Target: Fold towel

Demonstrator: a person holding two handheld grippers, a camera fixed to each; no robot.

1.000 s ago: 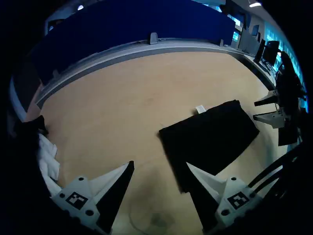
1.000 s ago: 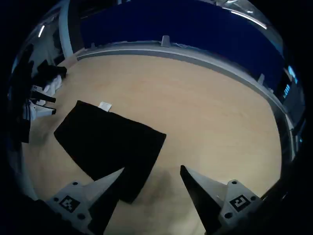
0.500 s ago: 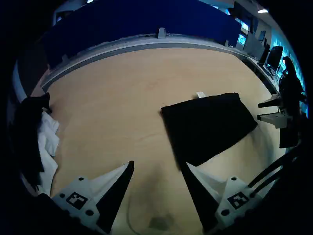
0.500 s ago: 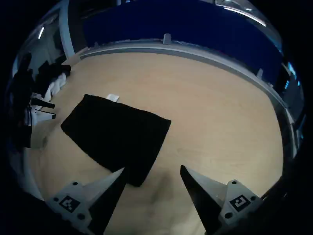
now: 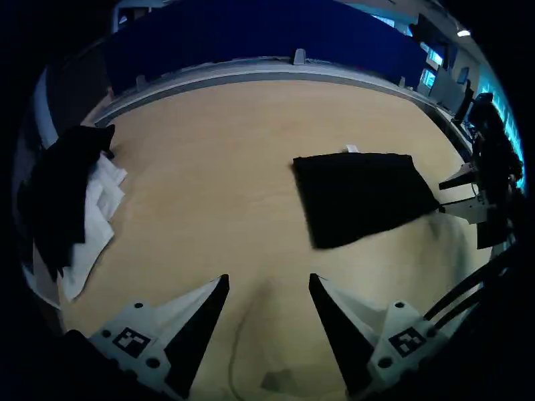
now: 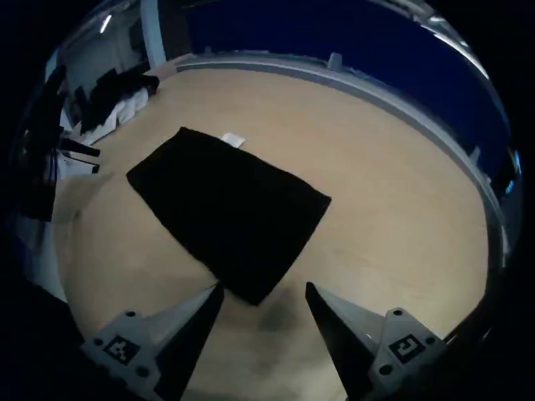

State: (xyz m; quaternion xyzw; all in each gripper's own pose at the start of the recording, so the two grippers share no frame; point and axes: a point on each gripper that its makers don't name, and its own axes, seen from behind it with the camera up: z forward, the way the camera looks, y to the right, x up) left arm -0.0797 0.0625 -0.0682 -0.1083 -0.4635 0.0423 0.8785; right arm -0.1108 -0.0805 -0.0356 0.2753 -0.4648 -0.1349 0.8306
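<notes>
Tongs on left gripper [image 5: 267, 277] and right gripper [image 6: 263, 286] spread wide, empty, near black towel [image 6: 227, 200].

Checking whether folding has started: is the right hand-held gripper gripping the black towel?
No, the right hand-held gripper is open, and the black towel lies flat on the table.

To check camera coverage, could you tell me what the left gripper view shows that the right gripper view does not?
Left gripper view: the right gripper from outside, open, near one edge of the towel. Right gripper view: the left gripper from outside, open, far left. Both: the black towel flat on the wooden table, its white tag, a cloth pile.
</notes>
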